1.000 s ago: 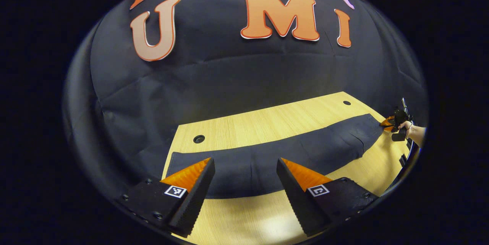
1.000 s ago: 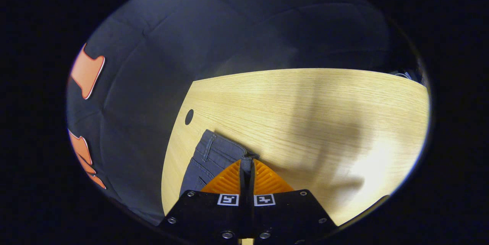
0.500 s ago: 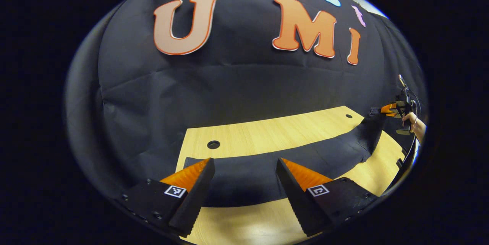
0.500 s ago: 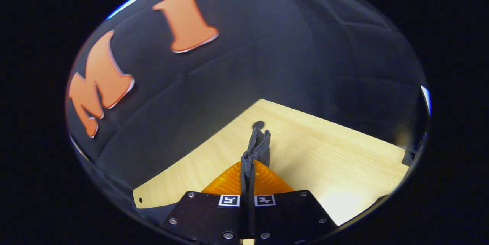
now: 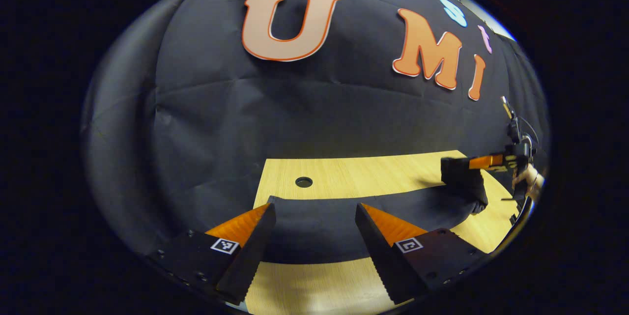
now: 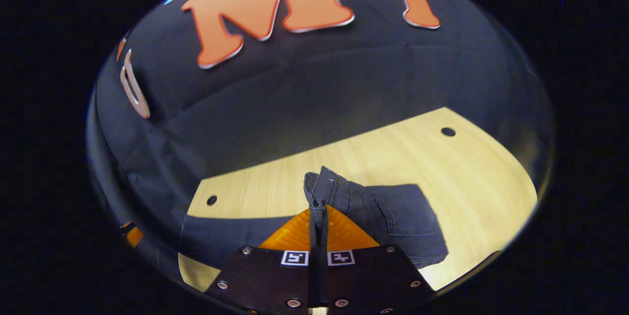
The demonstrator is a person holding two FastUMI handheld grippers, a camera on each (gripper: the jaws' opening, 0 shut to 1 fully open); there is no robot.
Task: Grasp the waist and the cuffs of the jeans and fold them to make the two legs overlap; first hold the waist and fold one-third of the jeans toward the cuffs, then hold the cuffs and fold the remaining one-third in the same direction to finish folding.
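Right hand-held gripper (image 6: 318,216): clamped on jeans (image 6: 388,216) waist, lifted off worktop (image 6: 471,177) for first fold toward cuffs. Left hand-held gripper (image 5: 314,236): jaws apart over cuff end, unloaded.

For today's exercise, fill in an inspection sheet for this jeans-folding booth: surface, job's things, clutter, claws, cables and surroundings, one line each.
Surface: wooden table with round holes.
Job's things: dark jeans lie along the table; the waist end is lifted off it.
Clutter: nothing seen.
Claws: left claw open, low over the jeans; right claw shut on the waist end.
Cables: thin cable at the far claw.
Surroundings: black cloth wall behind the table.
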